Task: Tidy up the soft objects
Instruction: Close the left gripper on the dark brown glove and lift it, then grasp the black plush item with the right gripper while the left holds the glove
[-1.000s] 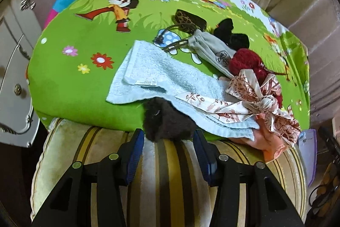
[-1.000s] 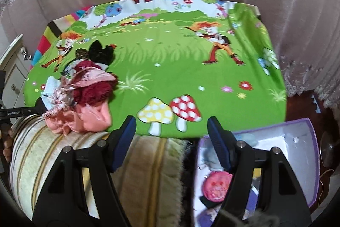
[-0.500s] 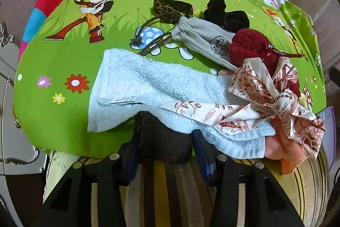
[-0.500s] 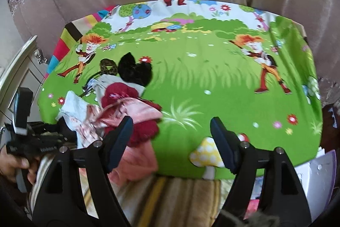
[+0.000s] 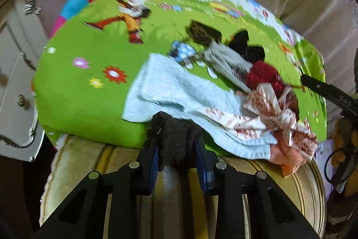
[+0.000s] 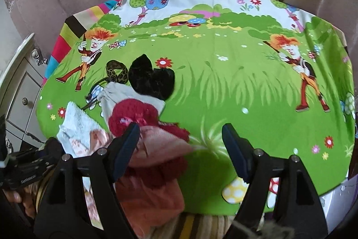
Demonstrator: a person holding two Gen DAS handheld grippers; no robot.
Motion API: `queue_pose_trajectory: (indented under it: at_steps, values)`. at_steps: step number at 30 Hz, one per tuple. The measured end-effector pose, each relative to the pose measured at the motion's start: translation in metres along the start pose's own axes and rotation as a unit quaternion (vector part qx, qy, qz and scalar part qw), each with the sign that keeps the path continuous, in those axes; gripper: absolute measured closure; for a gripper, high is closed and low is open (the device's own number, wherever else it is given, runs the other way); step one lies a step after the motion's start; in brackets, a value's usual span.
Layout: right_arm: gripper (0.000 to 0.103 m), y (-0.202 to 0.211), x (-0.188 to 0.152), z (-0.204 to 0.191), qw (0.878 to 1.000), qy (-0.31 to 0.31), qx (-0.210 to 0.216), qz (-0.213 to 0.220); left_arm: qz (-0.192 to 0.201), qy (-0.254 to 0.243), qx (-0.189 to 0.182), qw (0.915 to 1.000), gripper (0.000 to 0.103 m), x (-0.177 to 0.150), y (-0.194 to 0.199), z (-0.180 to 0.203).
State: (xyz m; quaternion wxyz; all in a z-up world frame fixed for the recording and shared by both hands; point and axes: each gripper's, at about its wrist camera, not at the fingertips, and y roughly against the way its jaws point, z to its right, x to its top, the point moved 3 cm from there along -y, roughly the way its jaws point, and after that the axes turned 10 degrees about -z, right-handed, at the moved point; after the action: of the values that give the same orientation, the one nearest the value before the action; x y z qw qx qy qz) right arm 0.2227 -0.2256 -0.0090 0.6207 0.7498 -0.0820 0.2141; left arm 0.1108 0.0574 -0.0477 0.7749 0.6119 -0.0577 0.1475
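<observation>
1. Left hand-held gripper (image 5: 176, 149) has just been closing; pads now pinching dark knit item (image 5: 174, 138) at bed's near edge, under blue towel (image 5: 179, 91).
2. Right hand-held gripper (image 6: 181, 149) hanging wide open, empty, over red knit (image 6: 134, 114).
3. Advice: draw the dark item out slowly so the towel is not dragged along.

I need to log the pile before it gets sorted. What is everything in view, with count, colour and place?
Dark brown fuzzy knit item: one, at the pile's near edge.
Light blue terry towel: one, lying over the brown item.
Grey drawstring pouch: one, mid-pile.
Dark red knitted piece: one, on the pouch.
Black velvet item: one, behind the pouch.
Leopard-print band: one, beside the black item.
Red-and-cream patterned scarf: one, knotted, at the pile's right.
Pink-orange cloth: one, nearest edge.
Green cartoon-print sheet: one, under everything.
Left claw: closing on the brown item.
Right claw: open, over the pile.
</observation>
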Motion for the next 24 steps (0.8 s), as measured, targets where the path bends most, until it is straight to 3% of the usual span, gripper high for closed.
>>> queue_pose_trajectory:
  at_steps: [10, 17, 24]
  values:
    - [0.024, -0.039, 0.049, -0.033, 0.998, 0.052, 0.026, -0.028, 0.050, 0.050, 0.002, 0.9975, 0.072, 0.024, 0.013, -0.018]
    - [0.024, -0.085, 0.080, -0.057, 0.991, 0.101, 0.050, -0.075, 0.049, 0.049, -0.004, 0.9976, 0.072, 0.032, 0.008, -0.016]
    - [0.024, -0.118, 0.096, -0.058, 0.986, 0.108, 0.061, -0.107, 0.043, 0.051, 0.012, 0.9977, 0.072, 0.039, 0.004, -0.017]
